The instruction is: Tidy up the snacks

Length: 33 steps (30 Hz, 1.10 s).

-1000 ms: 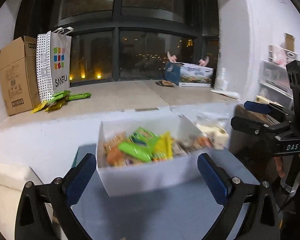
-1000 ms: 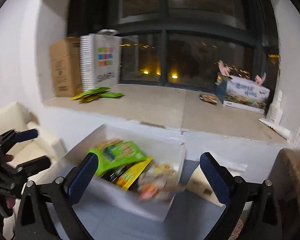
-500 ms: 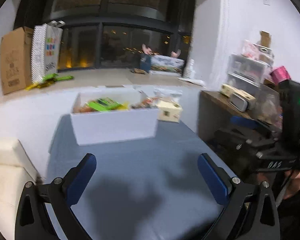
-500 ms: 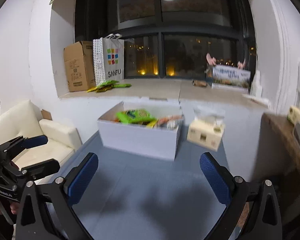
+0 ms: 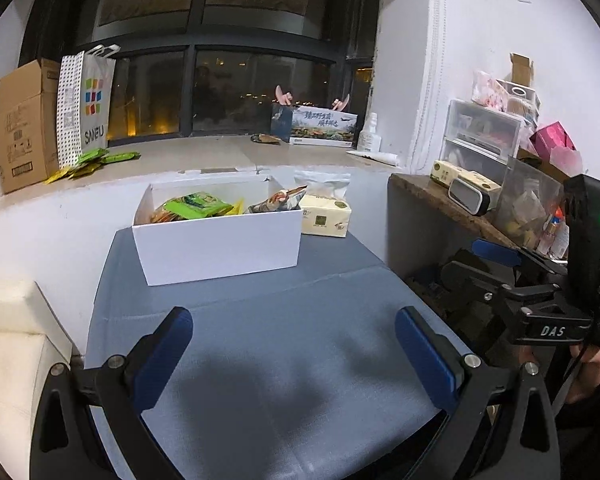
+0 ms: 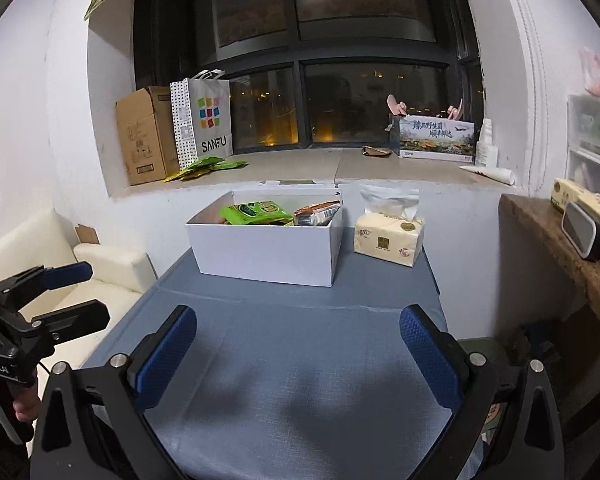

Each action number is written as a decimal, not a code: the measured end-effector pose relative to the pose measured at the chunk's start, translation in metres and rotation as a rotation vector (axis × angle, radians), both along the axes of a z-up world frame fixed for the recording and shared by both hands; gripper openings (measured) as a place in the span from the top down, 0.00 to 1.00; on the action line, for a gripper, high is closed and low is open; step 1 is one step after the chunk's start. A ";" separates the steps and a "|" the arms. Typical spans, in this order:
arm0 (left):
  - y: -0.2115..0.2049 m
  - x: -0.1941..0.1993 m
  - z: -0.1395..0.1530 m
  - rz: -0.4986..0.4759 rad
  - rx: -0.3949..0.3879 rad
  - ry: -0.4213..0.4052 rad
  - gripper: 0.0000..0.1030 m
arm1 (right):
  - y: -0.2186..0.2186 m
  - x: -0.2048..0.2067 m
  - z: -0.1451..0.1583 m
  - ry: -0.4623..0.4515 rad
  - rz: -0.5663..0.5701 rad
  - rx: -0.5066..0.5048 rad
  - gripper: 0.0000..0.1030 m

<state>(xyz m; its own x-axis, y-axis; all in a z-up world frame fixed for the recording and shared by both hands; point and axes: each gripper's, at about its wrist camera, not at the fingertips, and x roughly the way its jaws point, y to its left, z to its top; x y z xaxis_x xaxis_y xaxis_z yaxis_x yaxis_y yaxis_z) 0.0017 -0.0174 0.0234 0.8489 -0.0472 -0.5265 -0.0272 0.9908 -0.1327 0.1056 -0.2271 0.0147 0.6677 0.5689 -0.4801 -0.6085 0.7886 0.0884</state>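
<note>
A white box (image 5: pixel 220 246) full of snack packets (image 5: pixel 196 206) stands at the far end of a grey-blue table (image 5: pixel 284 340); it also shows in the right wrist view (image 6: pixel 266 250), with a green packet (image 6: pixel 256 213) on top. My left gripper (image 5: pixel 296 354) is open and empty, held above the table's near half, well short of the box. My right gripper (image 6: pixel 300 354) is open and empty, likewise over the near half. Each gripper shows in the other's view, the right one (image 5: pixel 496 260) beside the table's right edge and the left one (image 6: pixel 60 292) off its left edge.
A tissue pack (image 6: pixel 388 238) sits right of the box. Green packets (image 6: pixel 208 166), a cardboard box (image 6: pixel 146 136) and a SANFU bag (image 6: pixel 204 120) are on the windowsill. A cream sofa (image 6: pixel 80 268) stands left, a cluttered wooden shelf (image 5: pixel 472 200) right.
Both grippers have pulled back from right above the box to over the table's near half. The box now looks smaller and farther. Both stayed open and empty.
</note>
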 end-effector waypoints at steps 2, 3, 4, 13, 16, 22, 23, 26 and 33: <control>0.002 0.000 0.000 0.003 -0.010 0.000 0.00 | 0.000 0.000 0.001 0.004 0.002 0.010 0.00; 0.003 0.000 0.000 0.005 -0.013 0.001 0.00 | 0.001 0.000 0.001 0.003 0.006 0.008 0.00; 0.004 0.000 -0.001 0.001 -0.022 0.003 0.00 | 0.002 -0.001 0.002 -0.004 0.008 0.002 0.00; 0.007 -0.002 0.000 0.003 -0.030 -0.004 0.00 | 0.010 -0.007 0.006 -0.037 0.027 -0.012 0.00; 0.007 -0.003 0.000 0.000 -0.028 -0.006 0.00 | 0.010 -0.005 0.005 -0.029 0.025 -0.012 0.00; 0.009 -0.004 -0.001 0.002 -0.022 -0.003 0.00 | 0.010 -0.006 0.005 -0.029 0.027 -0.010 0.00; 0.009 -0.005 -0.001 0.003 -0.019 -0.004 0.00 | 0.011 -0.006 0.005 -0.029 0.028 -0.010 0.00; 0.008 -0.006 0.000 0.005 -0.014 -0.004 0.00 | 0.011 -0.006 0.005 -0.029 0.030 -0.011 0.00; 0.006 -0.007 0.000 0.003 -0.002 -0.005 0.00 | 0.012 -0.007 0.006 -0.034 0.035 -0.013 0.00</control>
